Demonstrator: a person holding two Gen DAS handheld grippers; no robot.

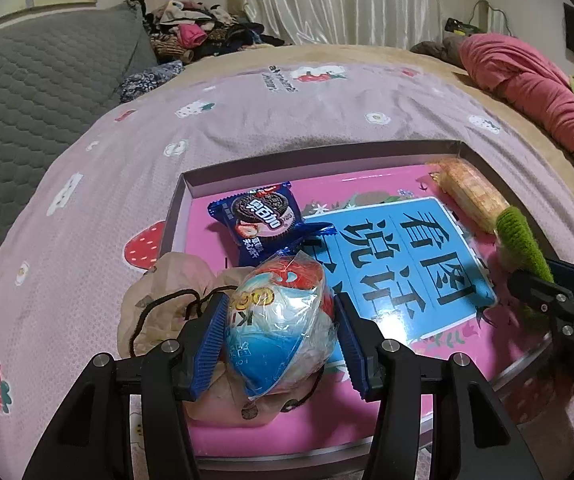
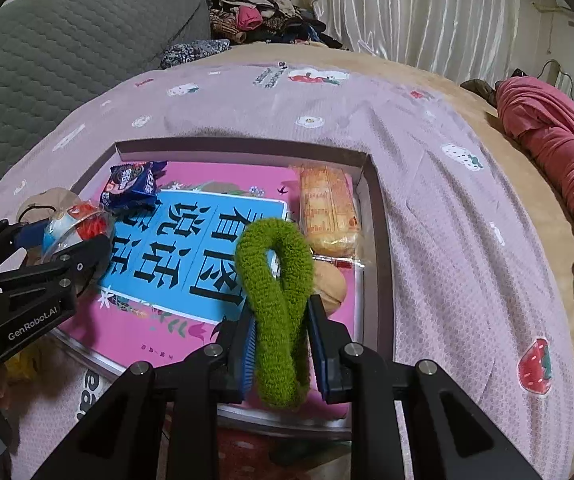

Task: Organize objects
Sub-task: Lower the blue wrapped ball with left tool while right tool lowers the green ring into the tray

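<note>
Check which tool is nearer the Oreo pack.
Left. The left tool sits just short of the Oreo pack; the right tool is across the book, by the box's far side.

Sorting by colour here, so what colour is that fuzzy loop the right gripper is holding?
Green. The fuzzy loop shows best in the right wrist view.

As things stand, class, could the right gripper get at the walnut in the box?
Probably not yet. The right gripper is shut on the green scrunchie, so its jaws are full. The walnut lies uncovered just beyond its right finger, beside the biscuit pack, so once the scrunchie is dropped the way looks free.
</note>
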